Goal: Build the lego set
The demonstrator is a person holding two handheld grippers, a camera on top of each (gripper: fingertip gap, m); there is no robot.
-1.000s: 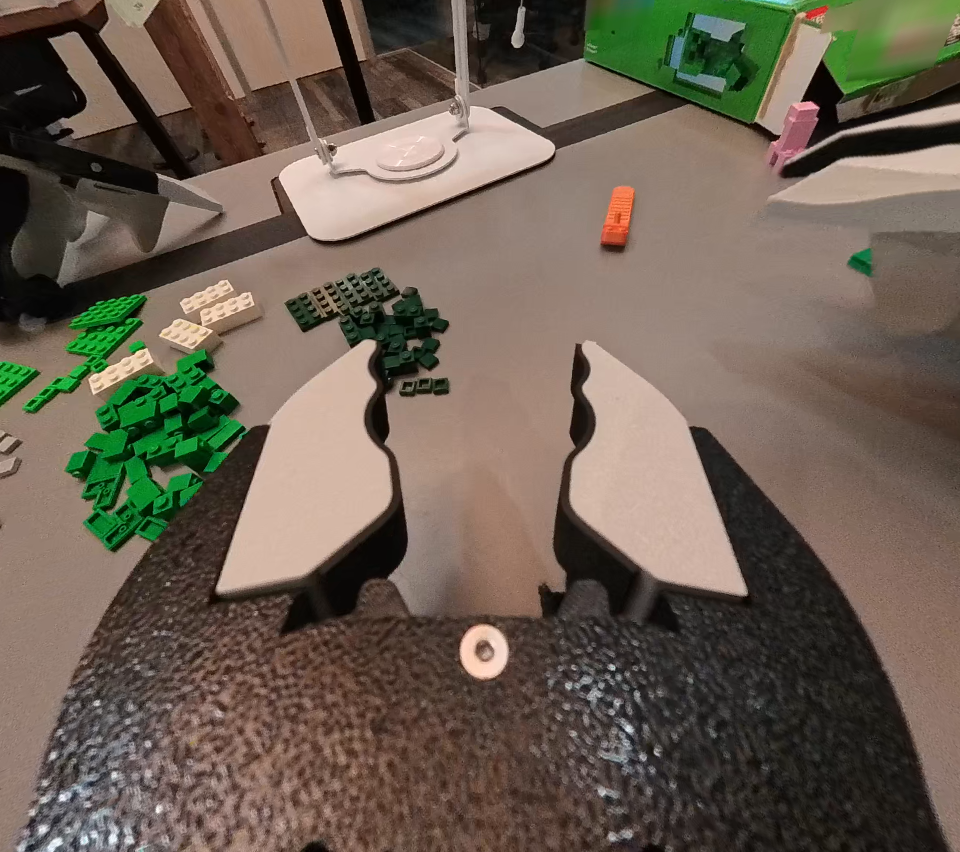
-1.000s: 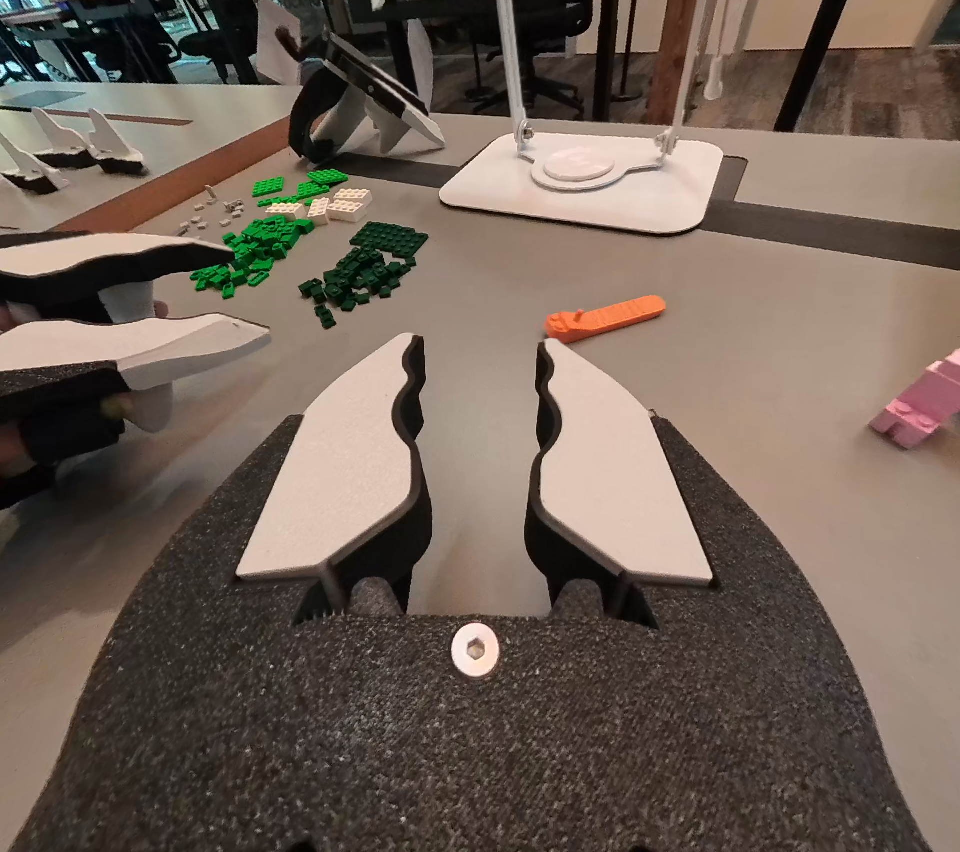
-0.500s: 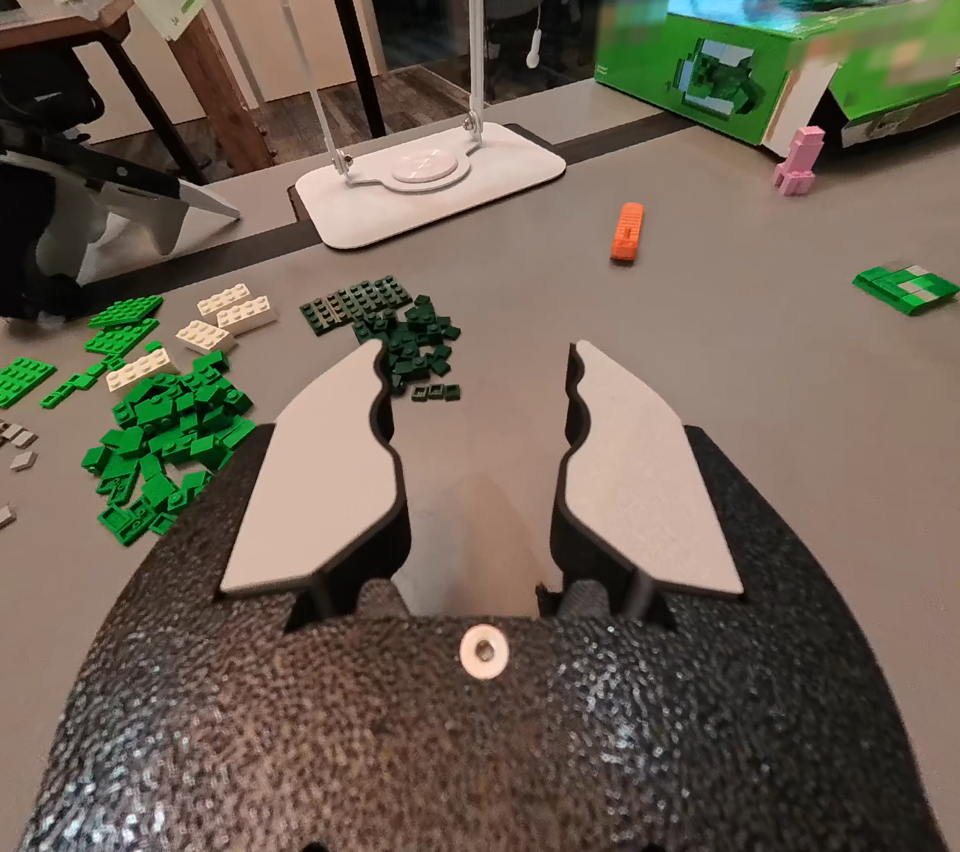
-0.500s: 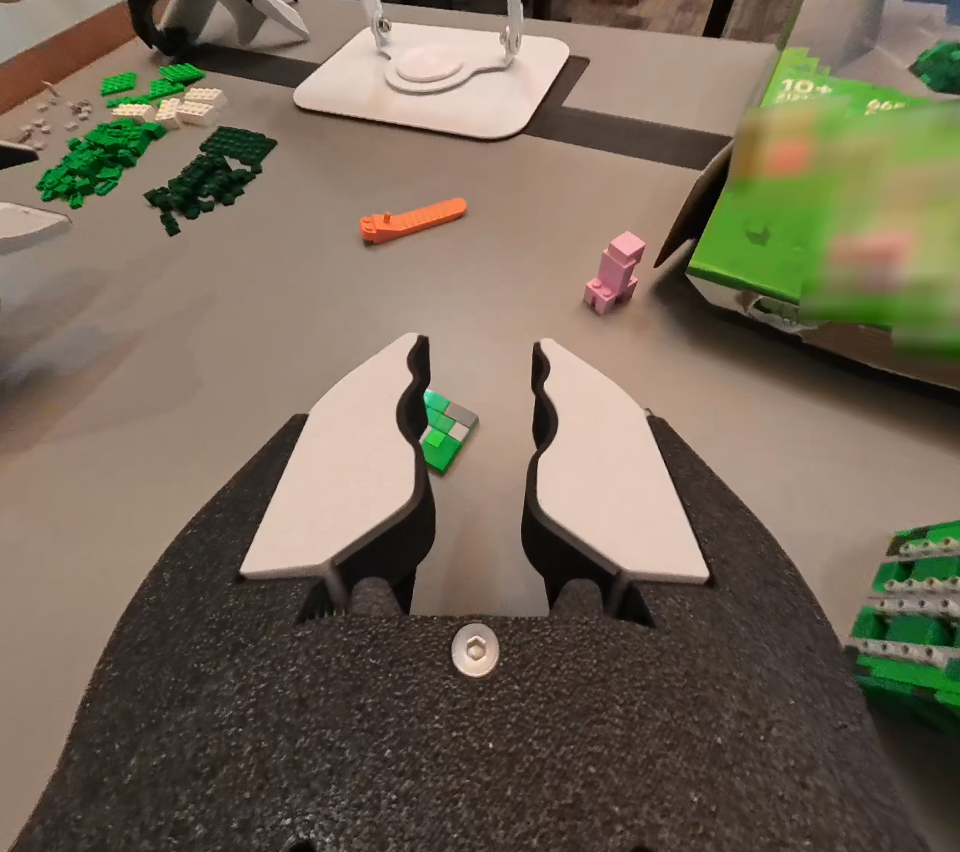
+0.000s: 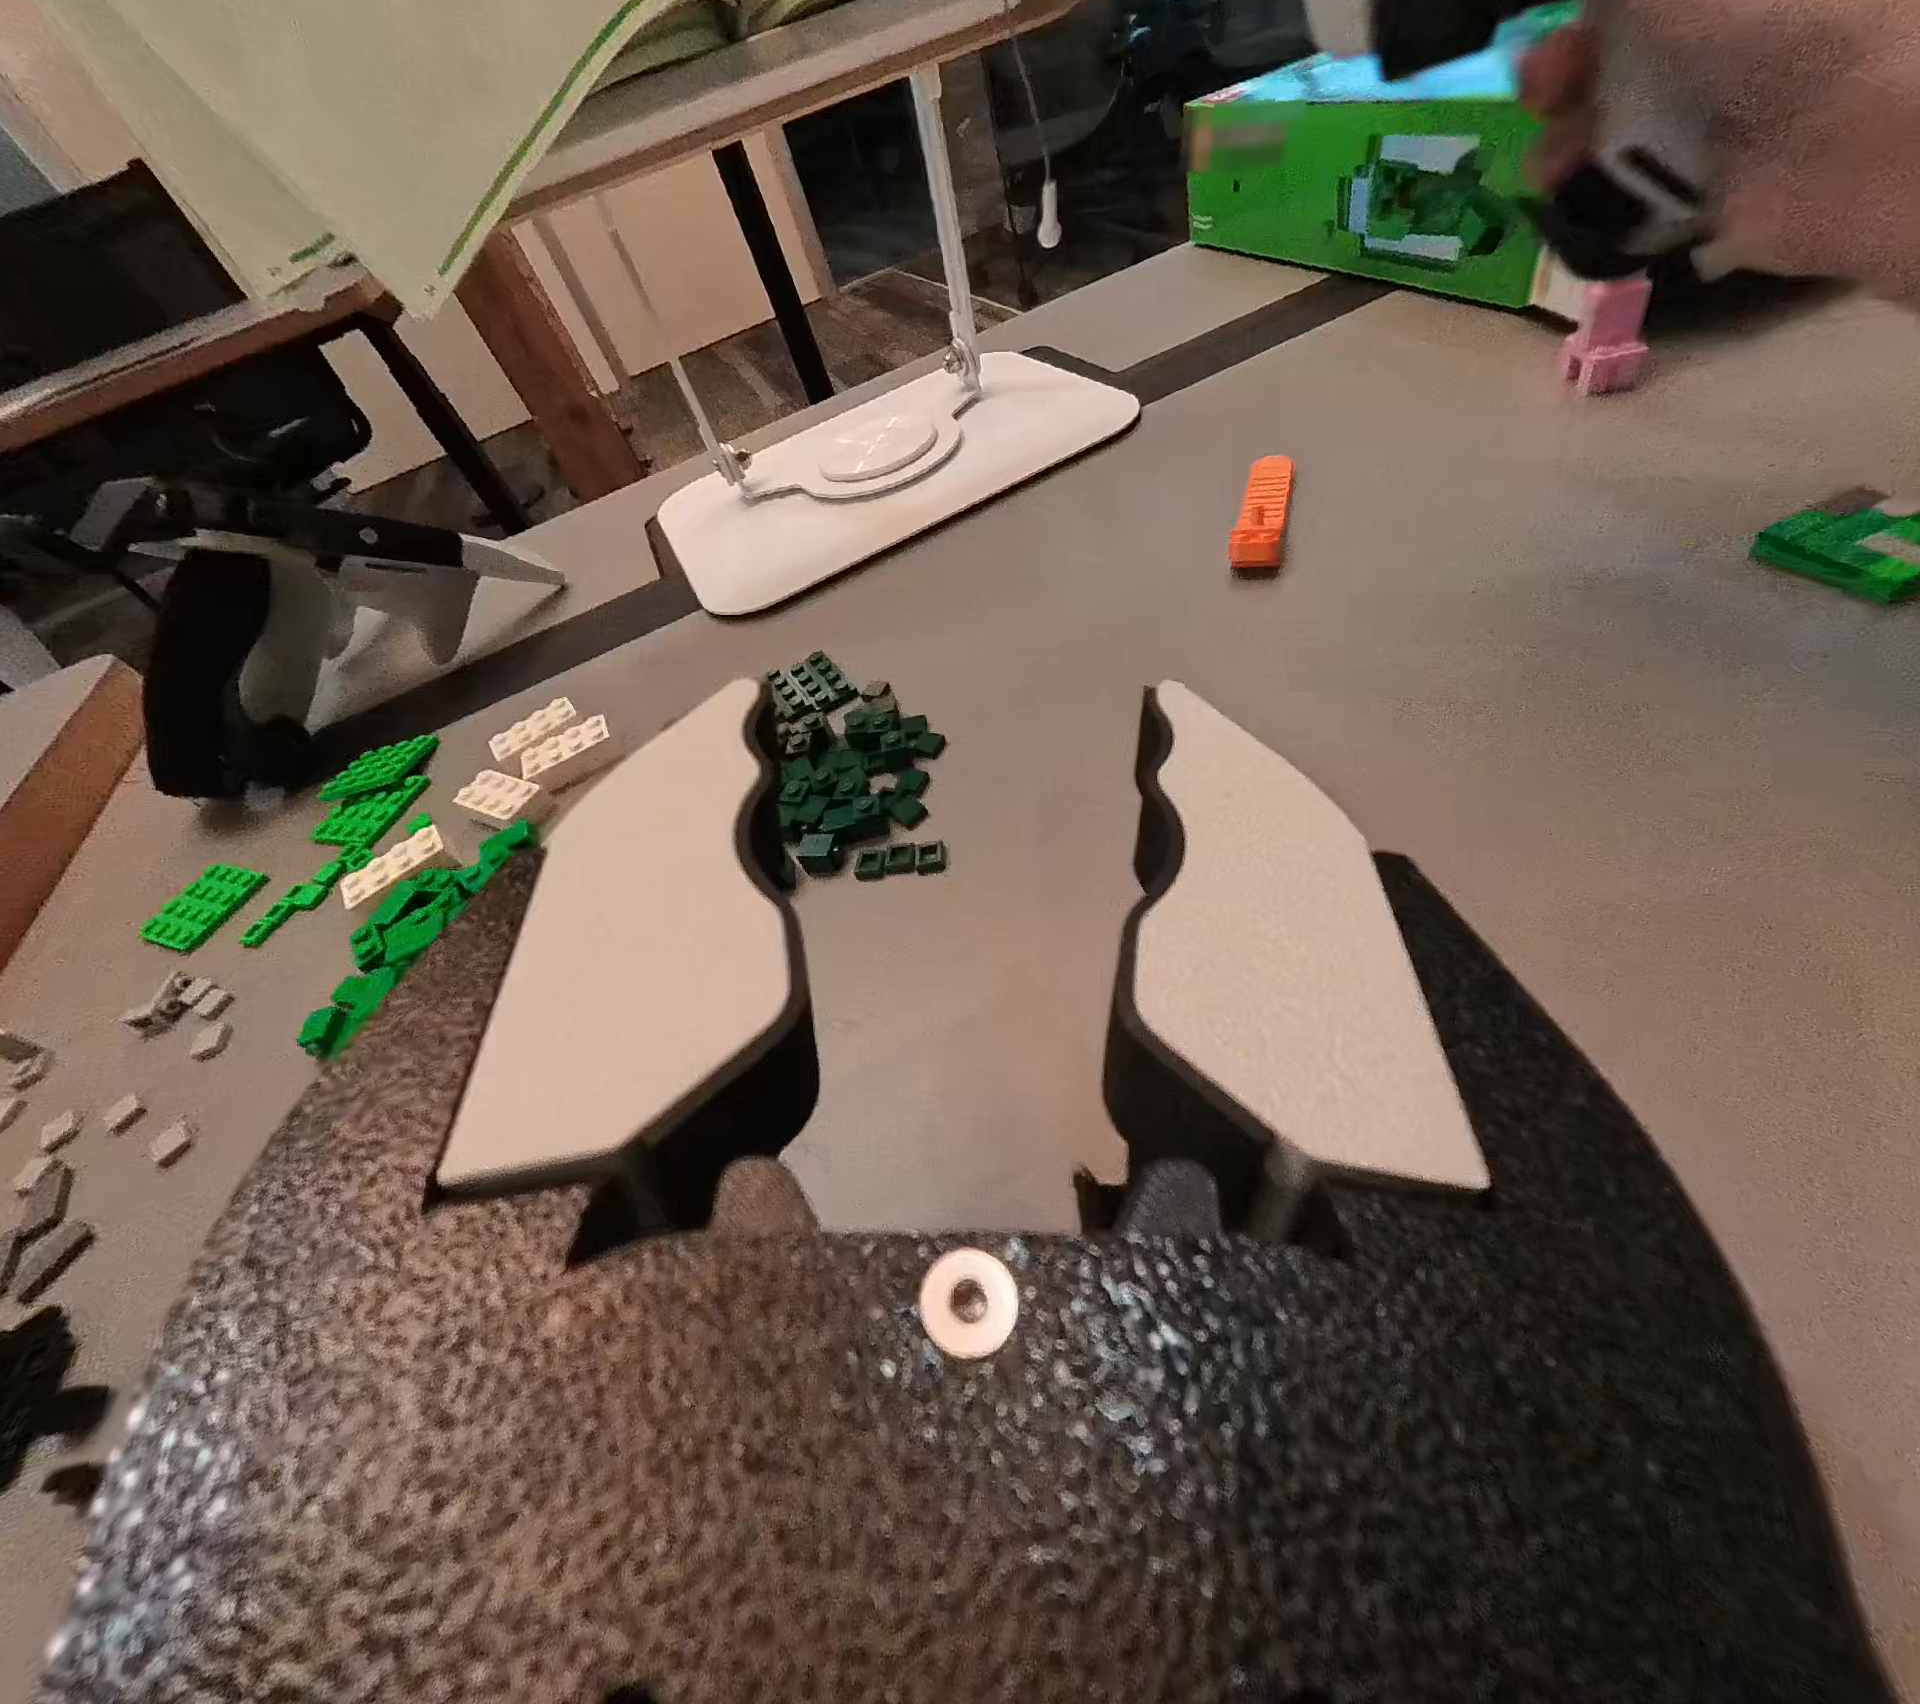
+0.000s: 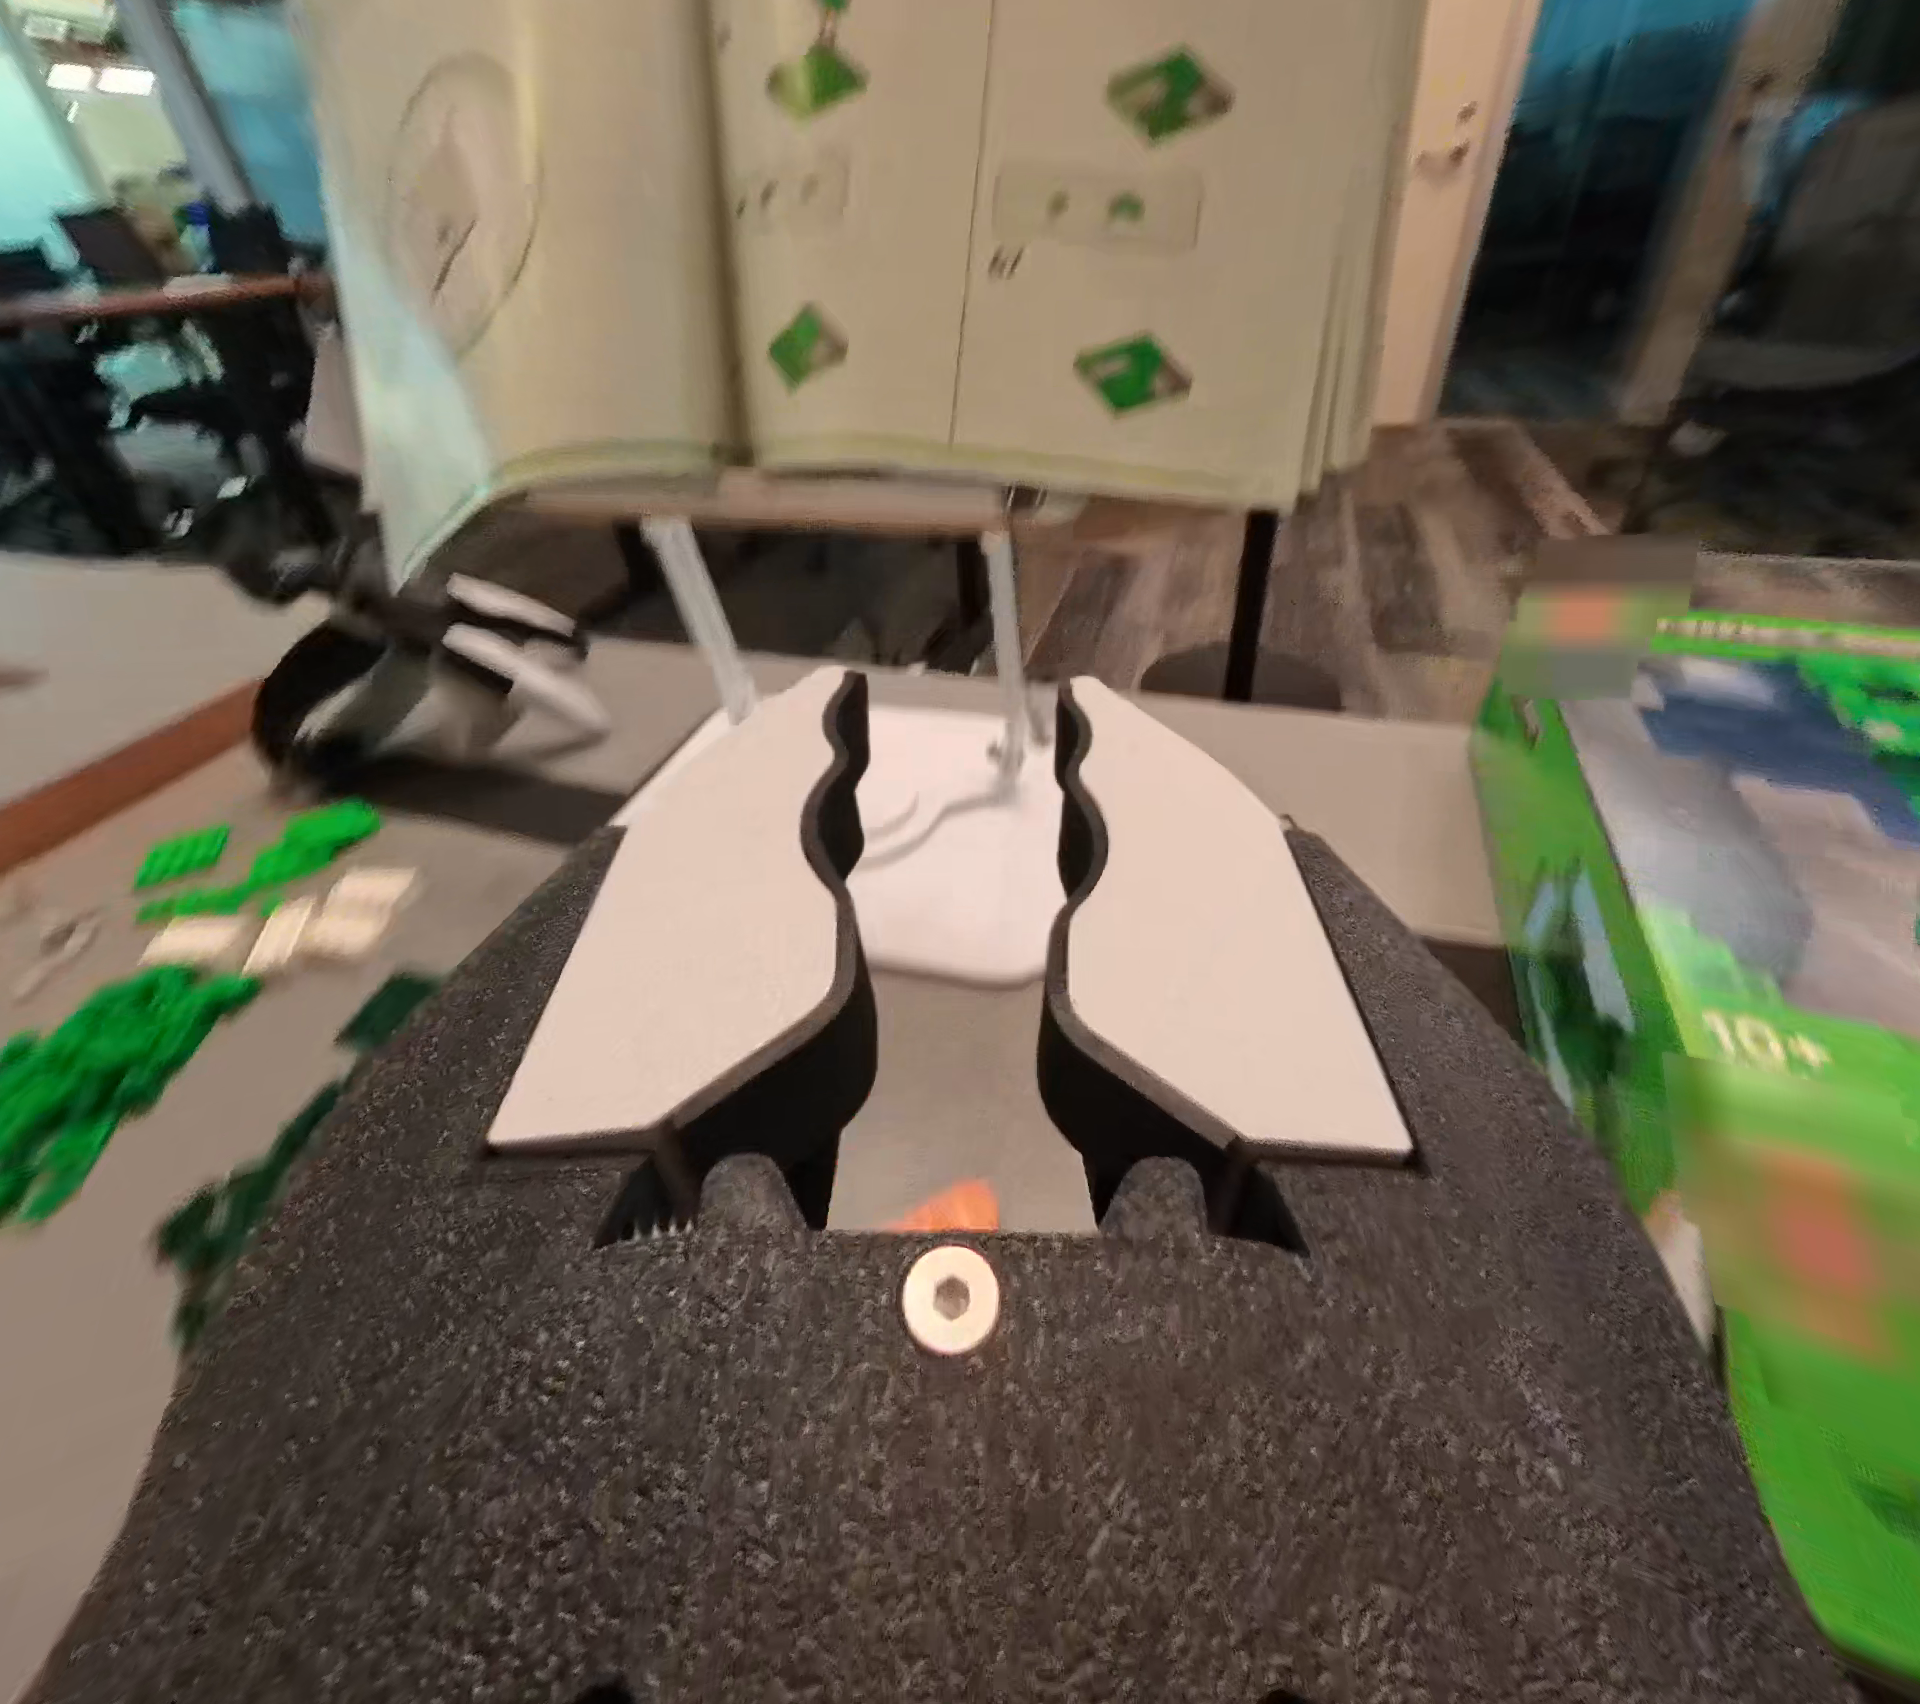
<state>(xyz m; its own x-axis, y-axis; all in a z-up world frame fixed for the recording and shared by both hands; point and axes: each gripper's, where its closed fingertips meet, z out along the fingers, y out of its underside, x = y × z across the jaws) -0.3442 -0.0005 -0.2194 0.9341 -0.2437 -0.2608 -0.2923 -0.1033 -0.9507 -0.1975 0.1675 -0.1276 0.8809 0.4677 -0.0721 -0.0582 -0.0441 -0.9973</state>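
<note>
My left gripper [image 5: 951, 698] is open and empty, low over the grey table just before a pile of dark green pieces [image 5: 852, 787]. Bright green pieces [image 5: 390, 916], white bricks [image 5: 545, 735] and small grey pieces [image 5: 171, 1010] lie to its left. A small green and grey plate assembly [image 5: 1839, 548] lies at the right edge. My right gripper [image 6: 956, 698] is open and empty, raised and facing the open instruction booklet [image 6: 862, 148]. The bright green pieces [image 6: 104, 1062] appear blurred at its lower left. A blurred hand on the right gripper shows at the left wrist view's top right [image 5: 1662, 44].
The booklet stand's white base [image 5: 894, 480] sits at the table's back. An orange brick separator [image 5: 1260, 509] and a pink figure [image 5: 1608, 345] lie to the right. The green set box [image 5: 1361, 189] stands at the back right, also in the right wrist view [image 6: 1714, 1031]. A spare gripper [image 5: 260, 615] rests at the back left. One gripper's finger ends stand about 25 cm off the other's. The pink figure [image 5: 1608, 345] is about 20 cm from my right fingertips and 25 cm from my left.
My right gripper rose from over the green plate assembly and tilted up to face the booklet. My left gripper tilted up and shifted forward toward the dark green pile.
</note>
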